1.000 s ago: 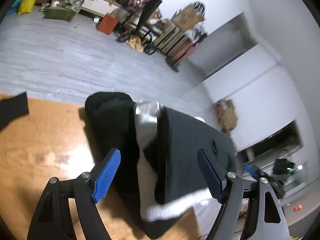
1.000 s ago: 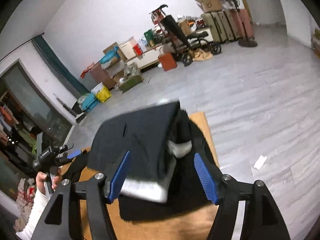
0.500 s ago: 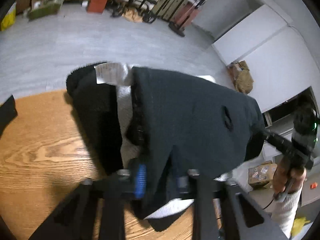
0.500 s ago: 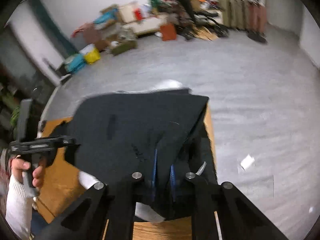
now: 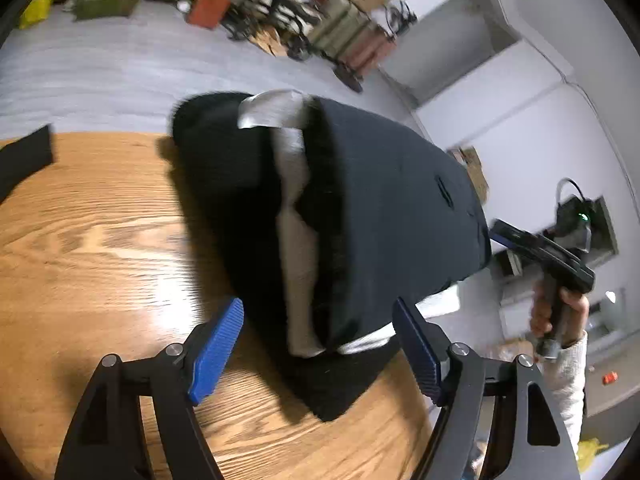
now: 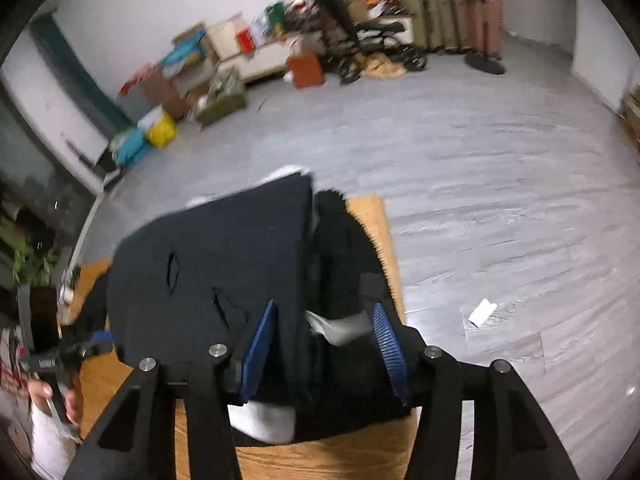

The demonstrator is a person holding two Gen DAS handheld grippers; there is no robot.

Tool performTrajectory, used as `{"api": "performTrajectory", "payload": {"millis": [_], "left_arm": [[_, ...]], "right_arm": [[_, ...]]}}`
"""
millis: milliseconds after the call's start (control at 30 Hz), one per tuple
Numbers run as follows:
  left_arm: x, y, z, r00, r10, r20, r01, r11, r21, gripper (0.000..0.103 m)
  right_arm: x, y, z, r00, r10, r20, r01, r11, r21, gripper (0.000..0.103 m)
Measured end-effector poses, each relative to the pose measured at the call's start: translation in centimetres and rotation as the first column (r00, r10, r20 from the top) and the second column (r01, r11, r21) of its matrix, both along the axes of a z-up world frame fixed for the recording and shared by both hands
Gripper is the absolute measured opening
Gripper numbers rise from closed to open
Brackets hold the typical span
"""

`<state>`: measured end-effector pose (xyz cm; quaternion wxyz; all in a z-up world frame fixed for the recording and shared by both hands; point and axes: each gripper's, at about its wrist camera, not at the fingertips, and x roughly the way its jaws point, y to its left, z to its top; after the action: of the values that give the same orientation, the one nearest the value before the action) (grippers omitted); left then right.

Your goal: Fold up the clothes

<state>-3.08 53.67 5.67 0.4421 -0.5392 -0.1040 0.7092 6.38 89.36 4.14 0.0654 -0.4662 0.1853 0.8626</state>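
Dark cloth, the folded garment (image 5: 360, 208) lies on the wooden table (image 5: 100, 240); my left gripper (image 5: 320, 344) and right gripper (image 6: 324, 344) are opening, letting the fold settle.

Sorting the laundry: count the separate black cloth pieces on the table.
2: the folded black garment between both grippers at the wooden table's far end, and a black cloth piece at its left edge; more may be hidden.

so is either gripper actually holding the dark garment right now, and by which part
Neither. The left gripper and right gripper are both opening, pads clear of the folded dark garment, which lies between them on the wooden table.
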Motion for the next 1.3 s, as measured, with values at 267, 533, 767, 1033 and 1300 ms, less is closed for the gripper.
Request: {"api": "performTrajectory", "payload": {"millis": [267, 533, 767, 1033, 1300], "left_arm": [[0.2, -0.4, -1.8, 0.989, 0.087, 0.118, -0.097, 0.992, 0.079, 0.077], [1.9, 2.8, -2.1, 0.996, 0.051, 0.066, -0.056, 0.995, 0.078, 0.018], [1.2, 1.8, -3.2, 0.996, 0.037, 0.077, -0.043, 0.995, 0.087, 0.019], [2.2, -2.8, 1.6, 0.984, 0.157, -0.08, -0.153, 0.987, 0.049, 0.034], [0.6, 1.6, 1.5, 0.97, 0.18, -0.166, -0.191, 0.98, -0.05, 0.066]], "right_arm": [[2.4, -1.6, -1.0, 0.997, -0.078, 0.022, 0.08, 0.994, -0.08, 0.038], [2.3, -3.9, -2.8, 1.0, -0.001, 0.024, 0.003, 0.995, -0.101, 0.016], [3.5, -3.8, -0.9, 0.999, 0.033, -0.035, -0.036, 0.997, -0.07, 0.014], [4.3, -3.9, 1.5, 0.99, -0.102, -0.097, 0.116, 0.983, 0.141, 0.055], [2.7, -4.6, 1.7, 0.987, -0.105, -0.123, 0.118, 0.987, 0.105, 0.061]]}}
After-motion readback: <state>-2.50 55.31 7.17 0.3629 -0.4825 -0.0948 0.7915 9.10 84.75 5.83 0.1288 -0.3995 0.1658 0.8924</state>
